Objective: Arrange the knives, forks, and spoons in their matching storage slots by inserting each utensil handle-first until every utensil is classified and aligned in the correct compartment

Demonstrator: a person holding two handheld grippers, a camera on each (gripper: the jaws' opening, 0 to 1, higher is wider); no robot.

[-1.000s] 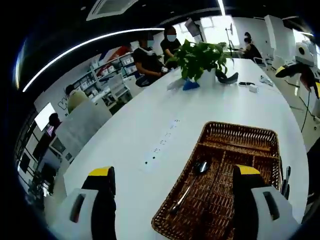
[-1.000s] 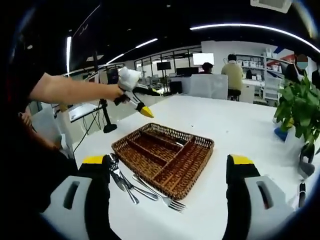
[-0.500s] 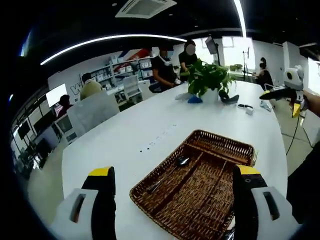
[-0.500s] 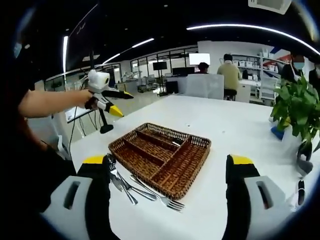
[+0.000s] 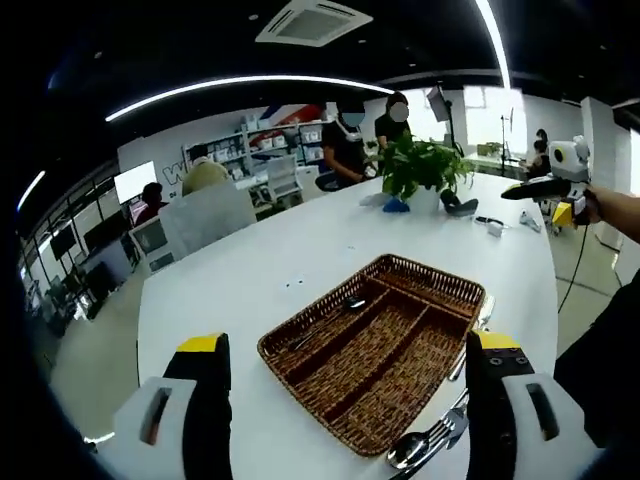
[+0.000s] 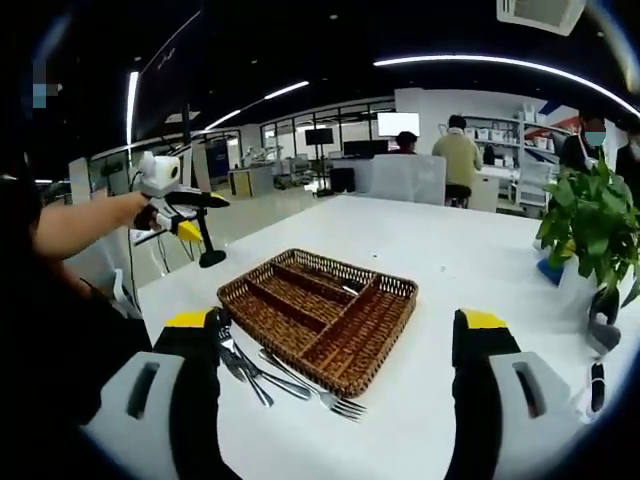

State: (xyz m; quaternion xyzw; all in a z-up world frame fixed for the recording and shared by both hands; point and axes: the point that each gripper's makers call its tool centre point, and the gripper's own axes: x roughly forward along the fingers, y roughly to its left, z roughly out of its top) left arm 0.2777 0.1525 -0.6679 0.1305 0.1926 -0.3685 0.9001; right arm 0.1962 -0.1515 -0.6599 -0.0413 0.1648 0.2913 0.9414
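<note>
Bare white table (image 6: 470, 260) surrounds the wicker tray (image 6: 375, 330), except at its near edge where loose cutlery (image 6: 262, 370) lies; a potted plant (image 6: 590, 225) stands well apart.

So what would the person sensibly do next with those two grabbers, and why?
Probably lower the open right gripper onto the loose utensils lying on the table beside the wicker tray; only one spoon is in it.

The cutlery (image 6: 262, 372) at lower left in the right gripper view runs behind the jaw, so its handles are hidden. Same pile (image 5: 430, 443) in the left gripper view, lower right, is too small to sort. Spoon (image 5: 330, 315) in the tray (image 5: 300, 370) is blurry.
</note>
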